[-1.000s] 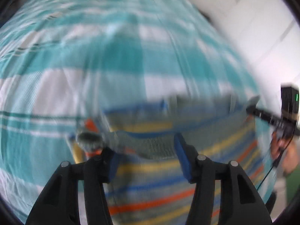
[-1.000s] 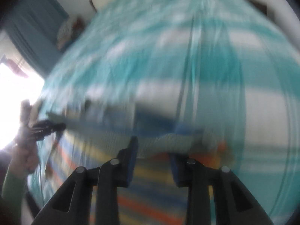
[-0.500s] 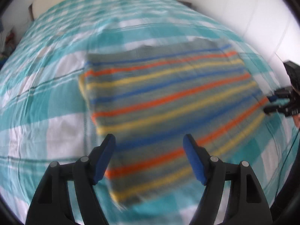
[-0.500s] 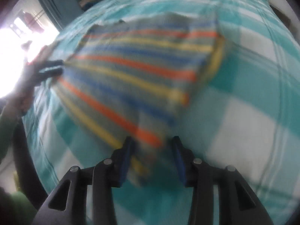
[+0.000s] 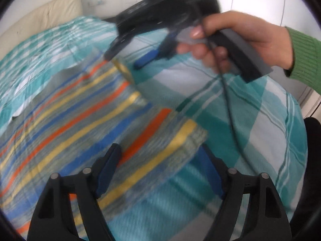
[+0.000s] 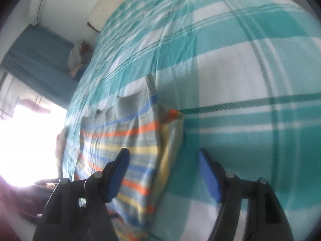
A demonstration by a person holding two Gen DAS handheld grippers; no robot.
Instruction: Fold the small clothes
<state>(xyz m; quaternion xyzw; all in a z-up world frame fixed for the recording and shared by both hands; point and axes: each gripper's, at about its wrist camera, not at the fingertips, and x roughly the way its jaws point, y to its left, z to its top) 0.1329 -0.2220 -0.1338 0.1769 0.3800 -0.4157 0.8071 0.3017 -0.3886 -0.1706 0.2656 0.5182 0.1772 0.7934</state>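
Observation:
A striped garment [image 5: 84, 124] in grey, orange, yellow and blue lies folded flat on the teal checked bedspread [image 5: 250, 120]. My left gripper [image 5: 160, 172] is open and empty, just above the garment's near right corner. My right gripper [image 5: 128, 57] shows in the left wrist view, held by a hand over the garment's far right edge. In the right wrist view the garment [image 6: 128, 146] lies at lower left, and my right gripper [image 6: 163, 172] is open and empty over its right edge.
A cream headboard [image 5: 40, 16] and white wall stand beyond the bed. A teal curtain [image 6: 34, 58] and a bright window [image 6: 24, 144] are at the left of the right wrist view. A cable [image 5: 228, 108] hangs from the right gripper.
Both grippers let go of the garment and opened. It now lies flat on the bed. The right gripper has moved in close, over the garment's far right edge.

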